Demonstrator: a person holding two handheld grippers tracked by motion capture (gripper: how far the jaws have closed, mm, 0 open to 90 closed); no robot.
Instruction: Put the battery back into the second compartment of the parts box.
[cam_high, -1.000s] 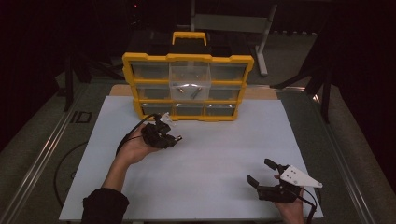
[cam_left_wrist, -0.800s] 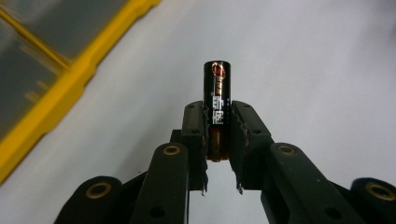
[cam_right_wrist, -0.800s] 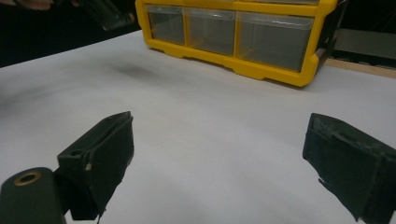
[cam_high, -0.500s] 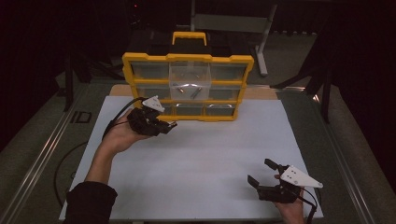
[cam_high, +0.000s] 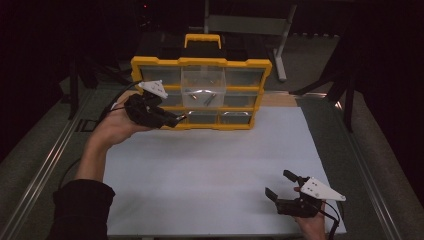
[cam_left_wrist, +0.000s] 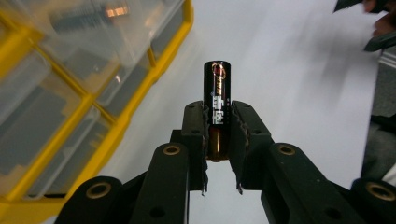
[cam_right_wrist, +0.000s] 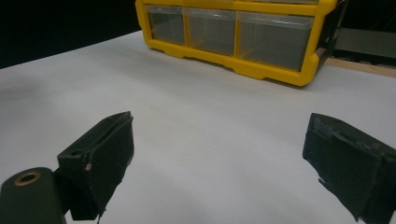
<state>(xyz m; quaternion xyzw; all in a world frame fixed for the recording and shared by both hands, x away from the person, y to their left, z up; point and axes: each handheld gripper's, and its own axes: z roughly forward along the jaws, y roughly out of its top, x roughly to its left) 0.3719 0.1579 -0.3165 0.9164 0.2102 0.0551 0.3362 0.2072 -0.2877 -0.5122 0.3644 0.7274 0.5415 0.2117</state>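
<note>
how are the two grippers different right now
The left gripper is shut on a black battery; the right gripper is open and holds nothing. The left gripper is raised at the yellow organizer; the right gripper sits low at the near edge of the white sheet. Both have black jaws.

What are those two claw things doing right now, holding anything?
Left gripper: closed on a black battery.
Right gripper: open, holding nothing, over the white table.
</note>
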